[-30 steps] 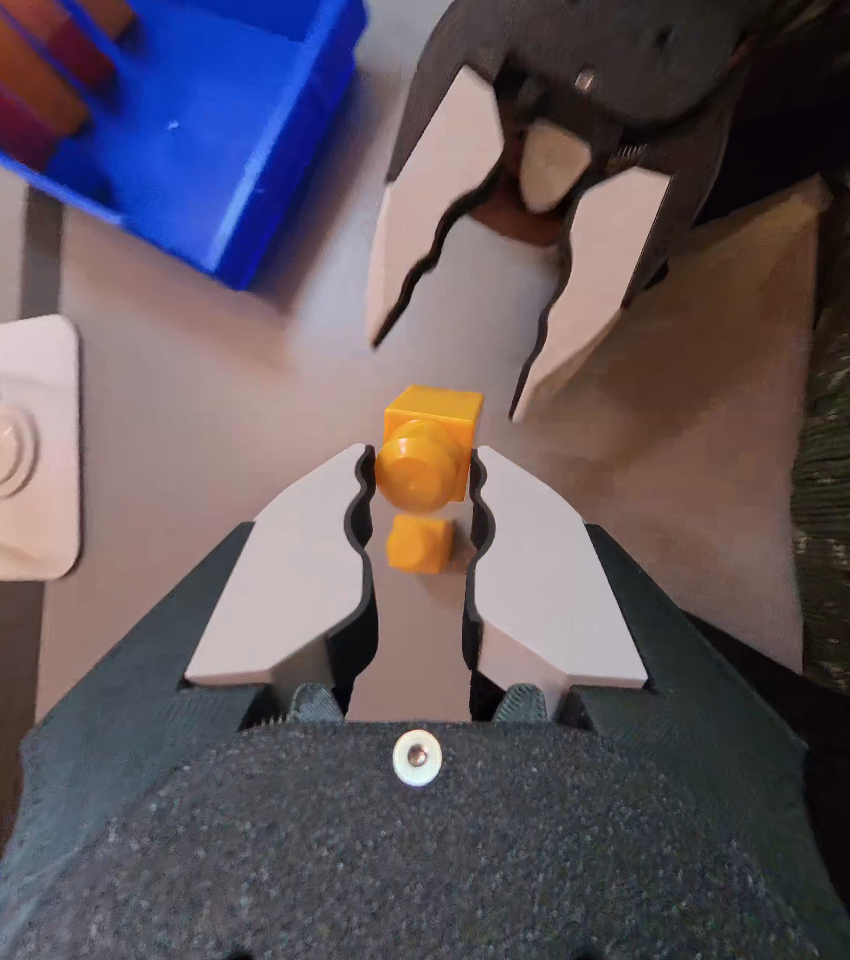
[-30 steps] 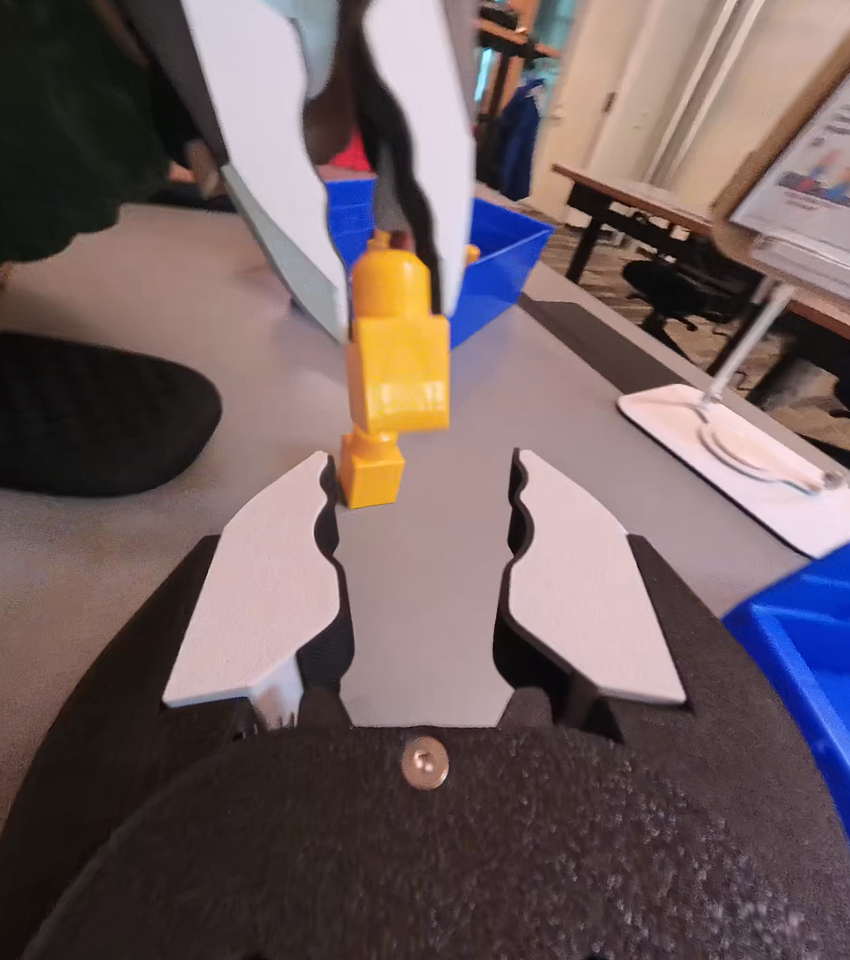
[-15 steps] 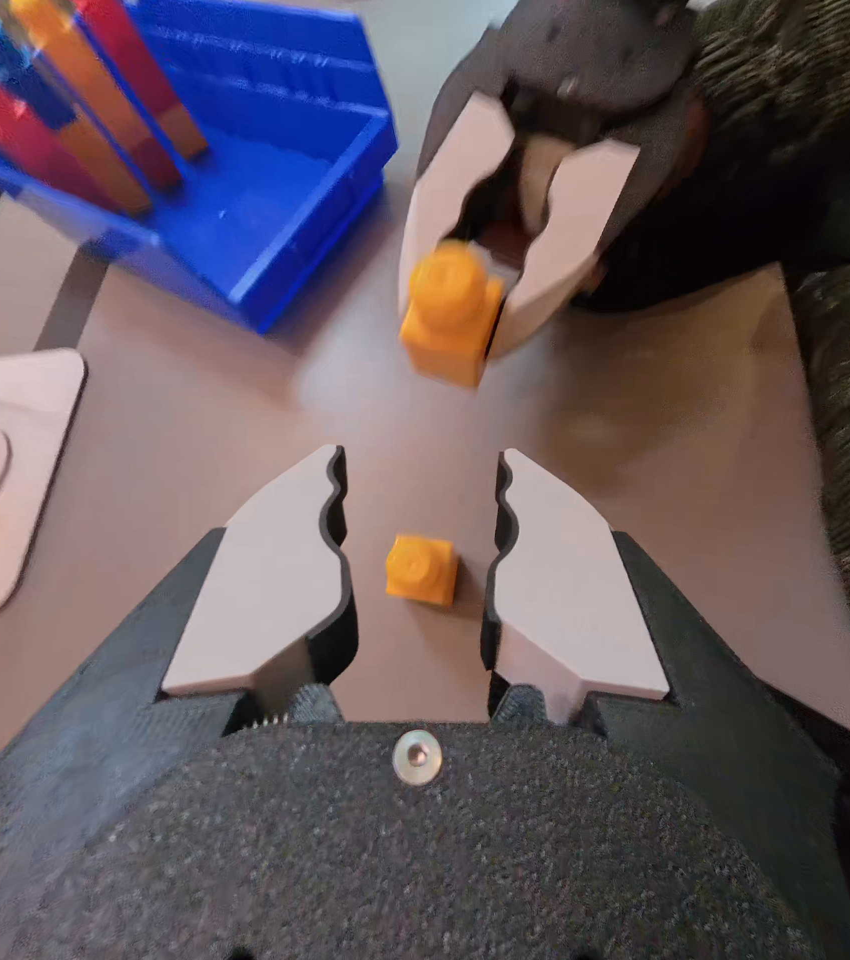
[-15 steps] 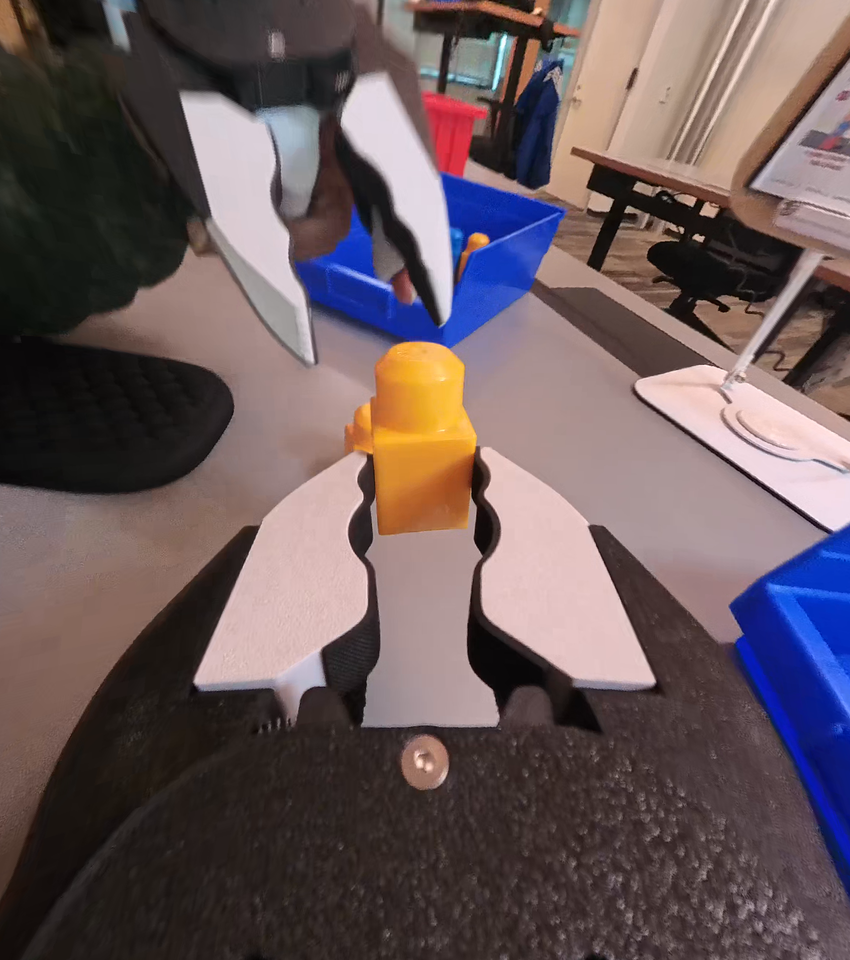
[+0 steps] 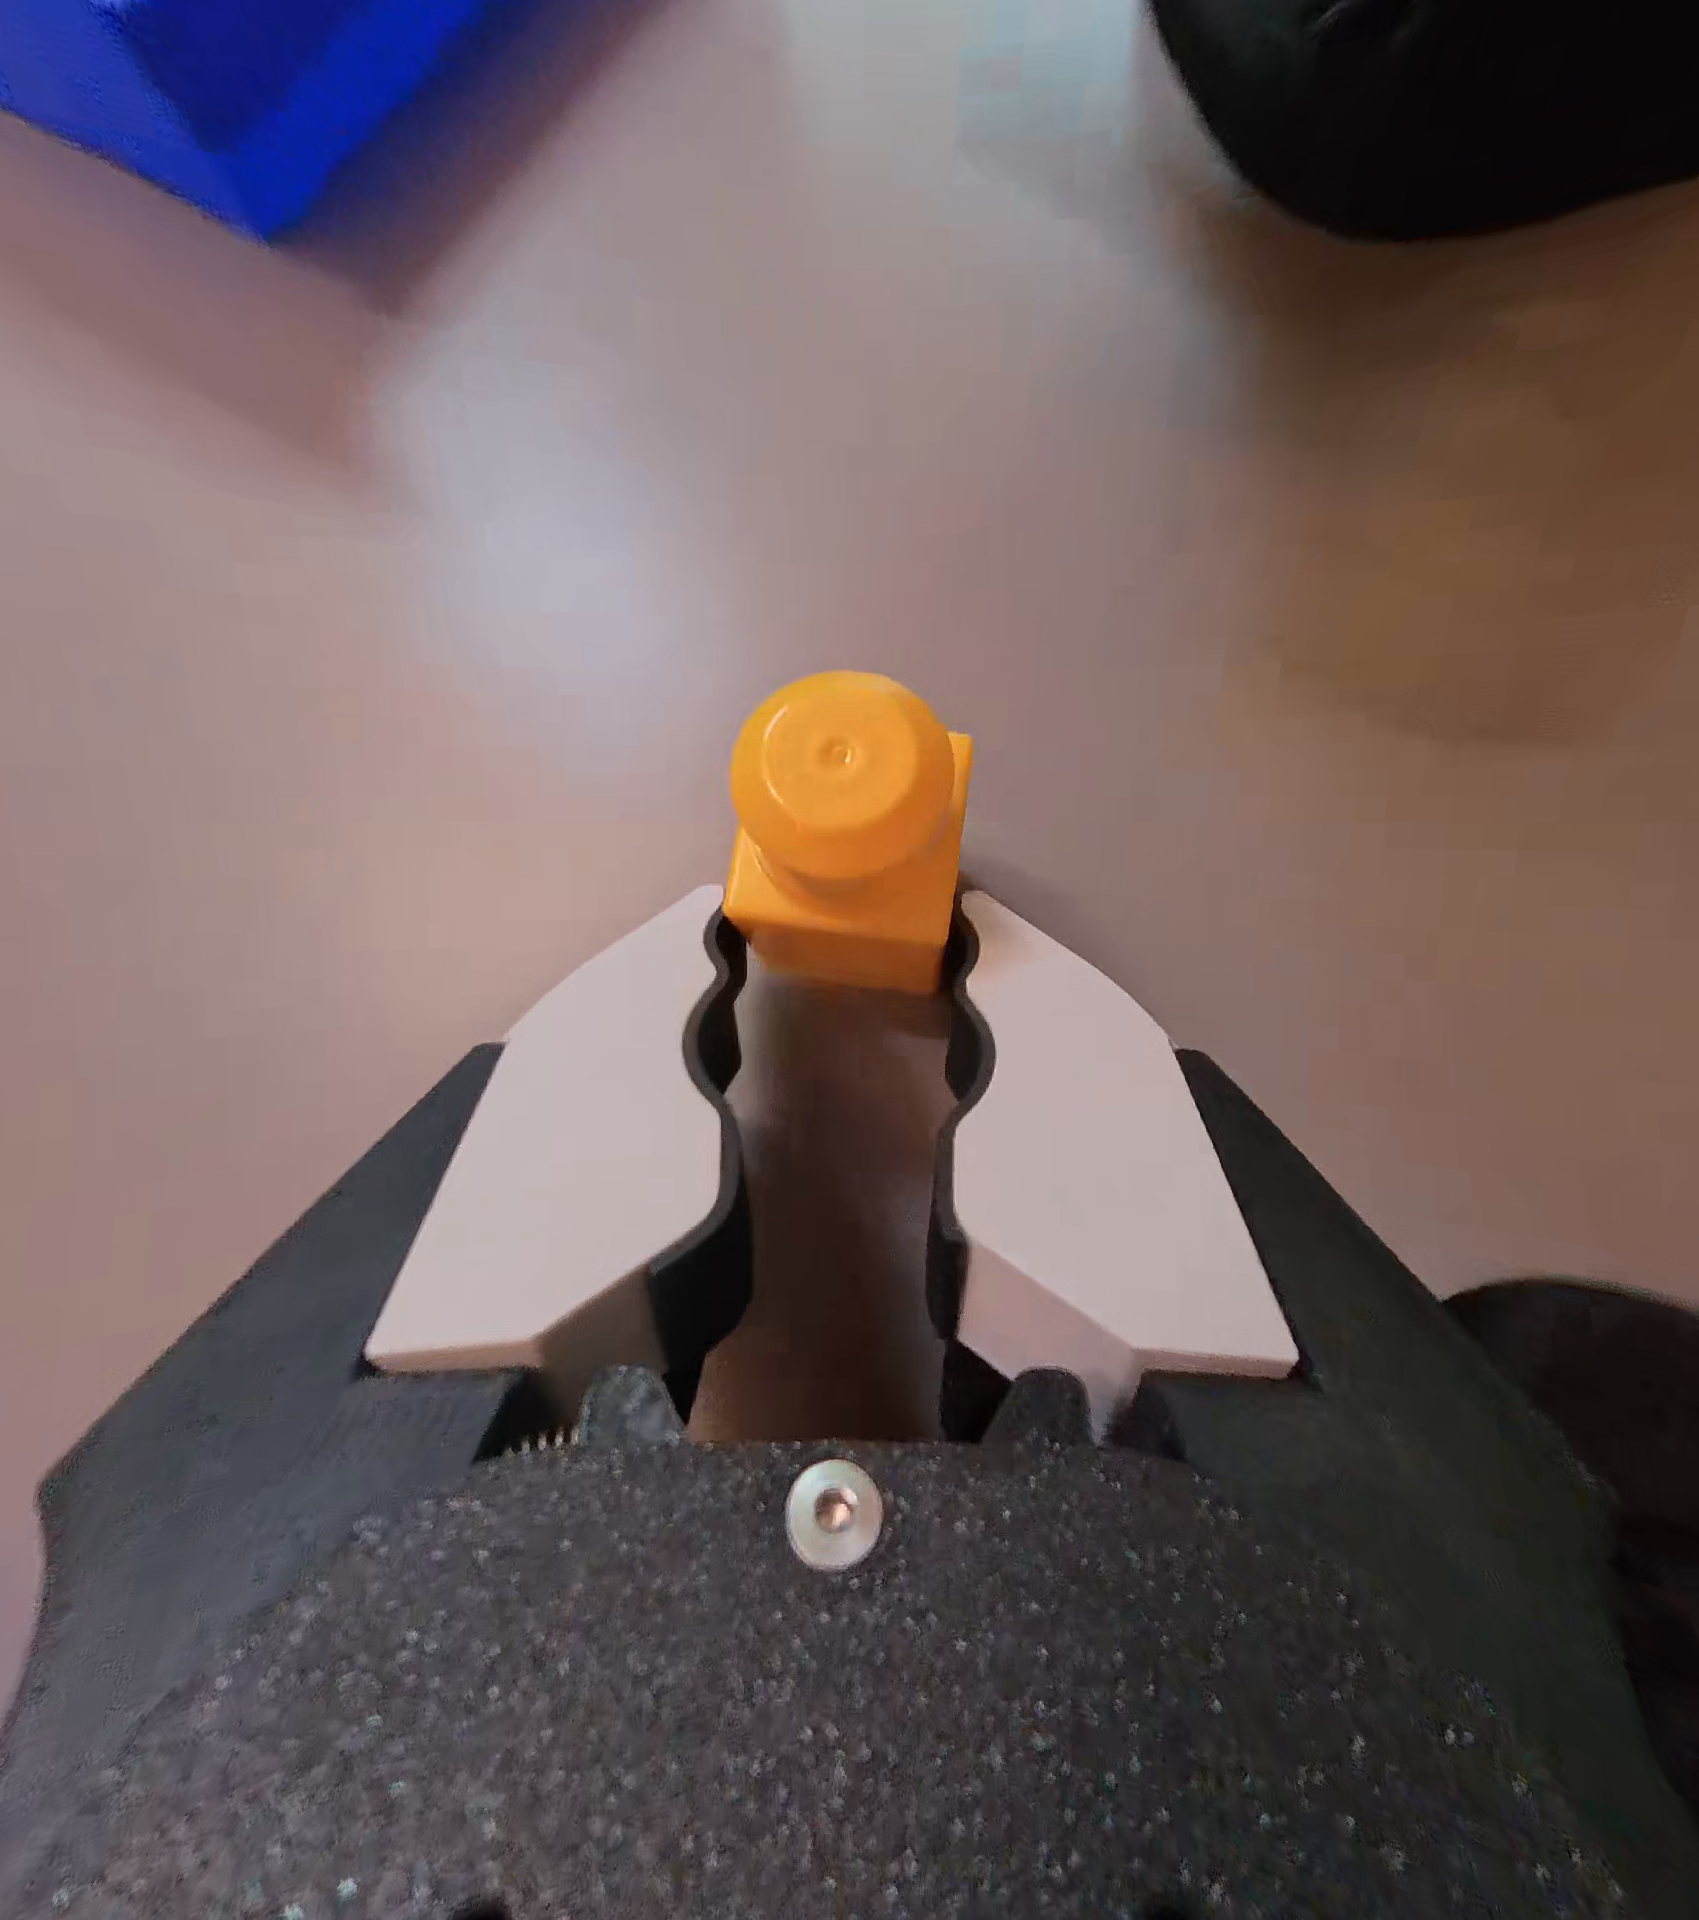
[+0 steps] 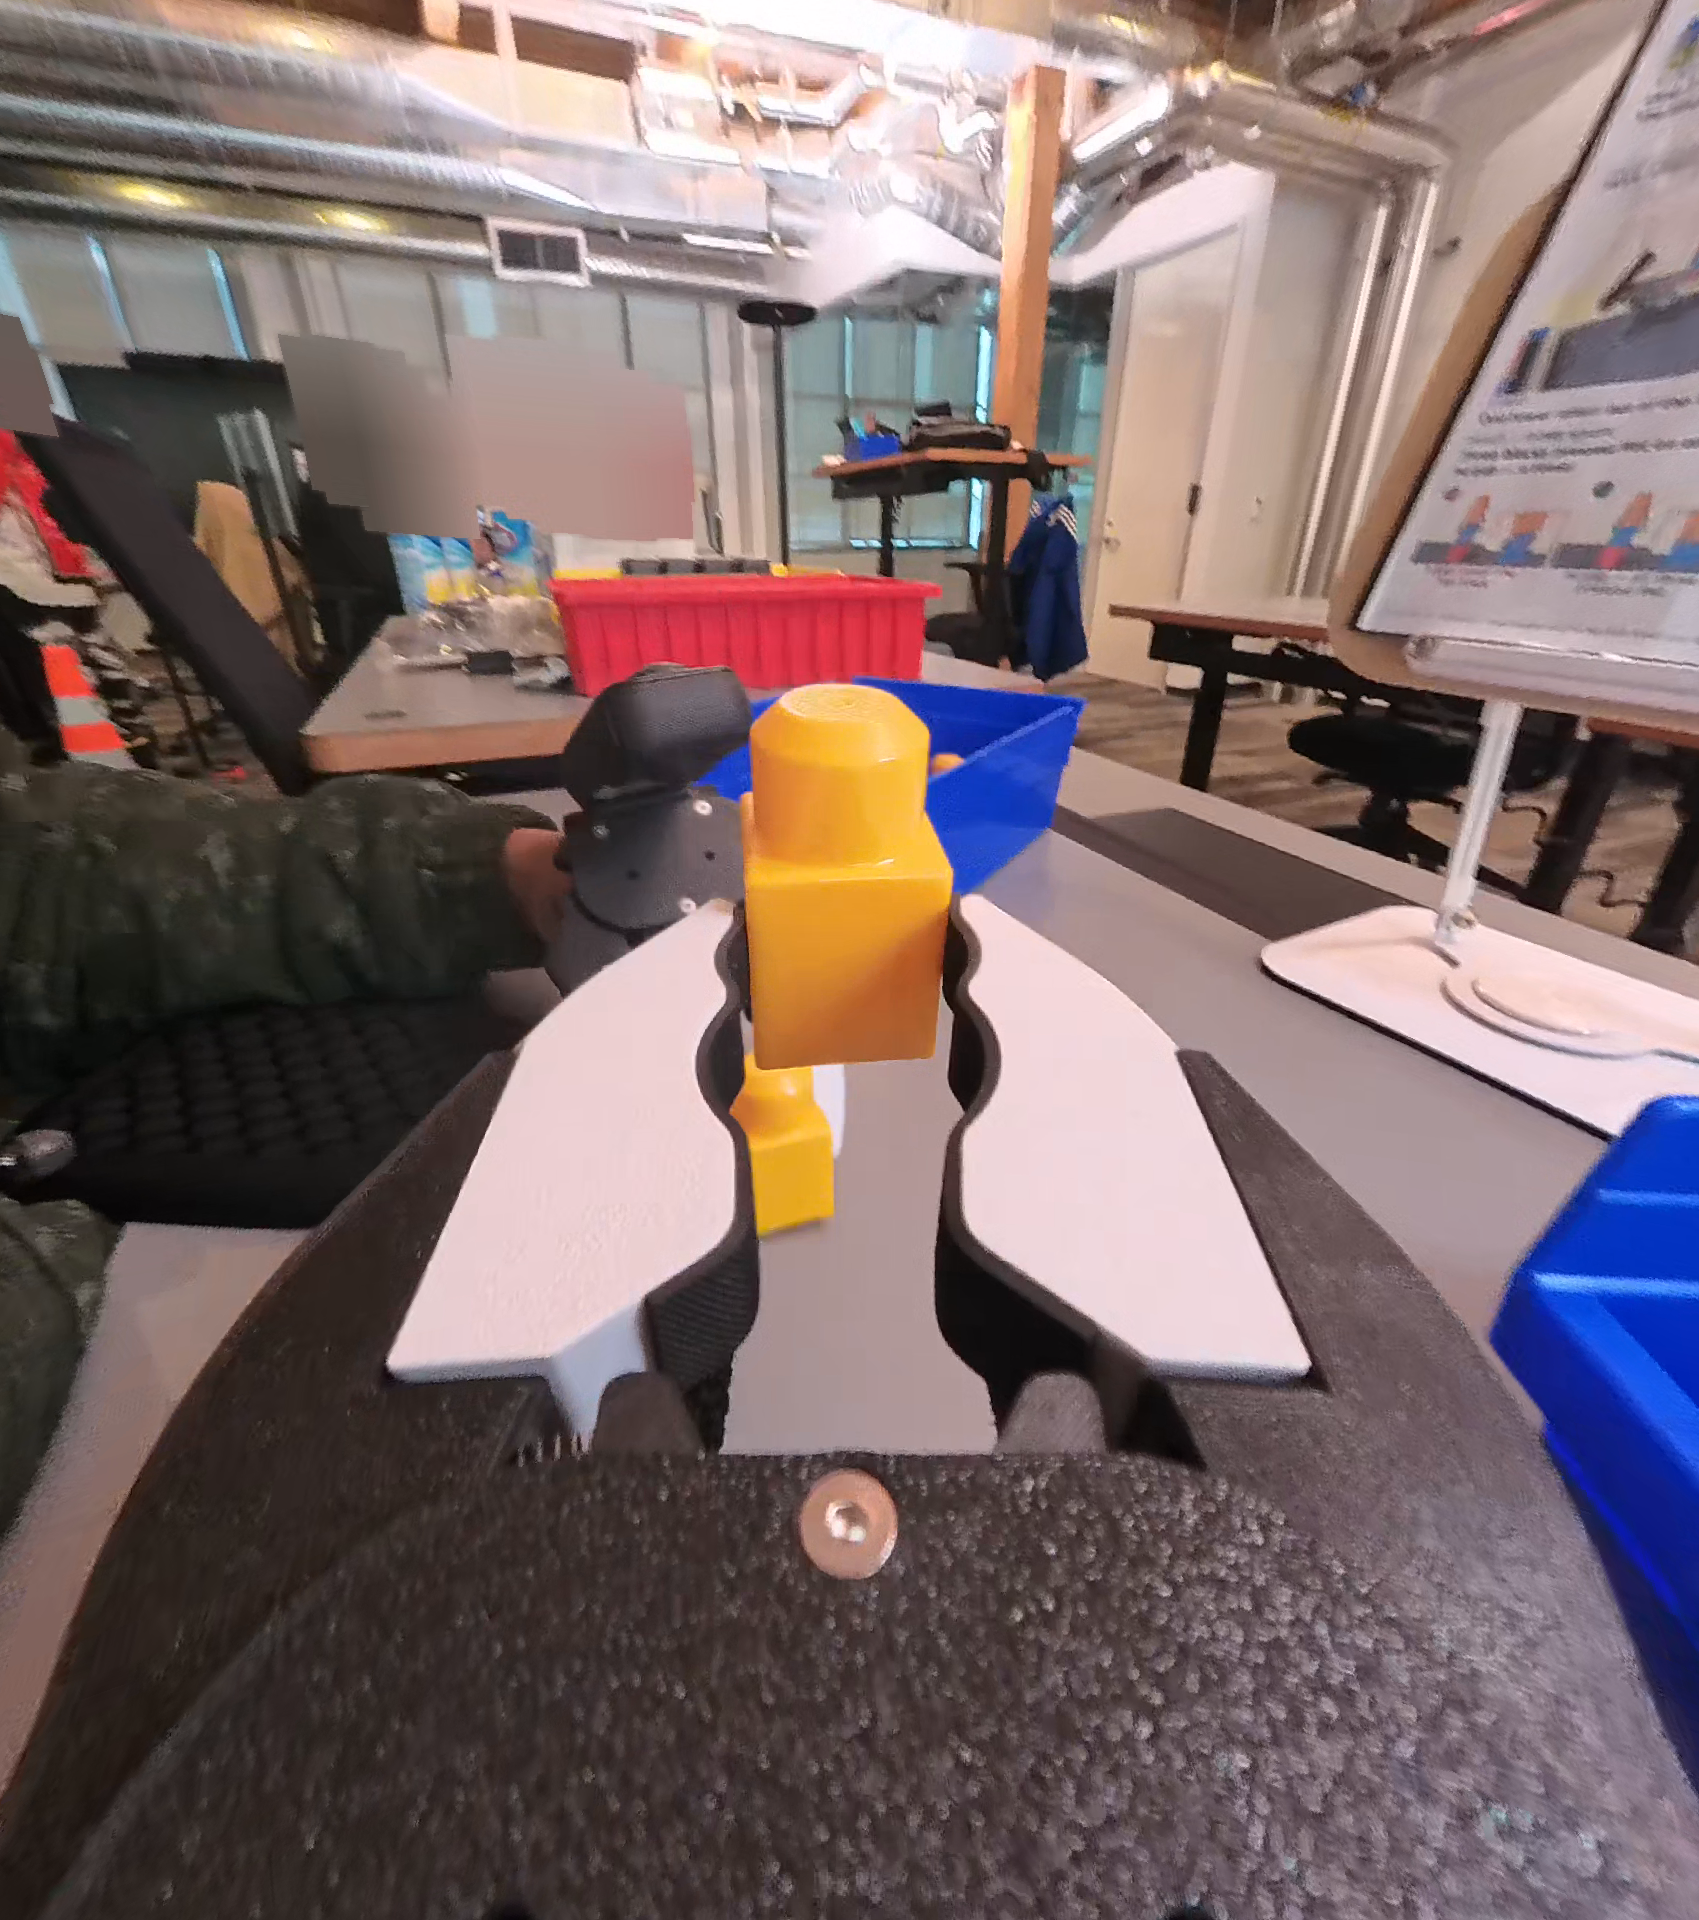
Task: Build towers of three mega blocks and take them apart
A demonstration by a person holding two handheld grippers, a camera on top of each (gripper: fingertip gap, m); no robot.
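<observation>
An orange block [image 5: 840, 883] standing on the grey table [image 5: 201, 727] is gripped at its base by the left claw [image 5: 840, 925]. A second orange block [image 6: 840, 904] is clamped, lifted above the table, in the right claw [image 6: 840, 935], beside a blue bin [image 6: 1676, 1403] at the right edge.
</observation>
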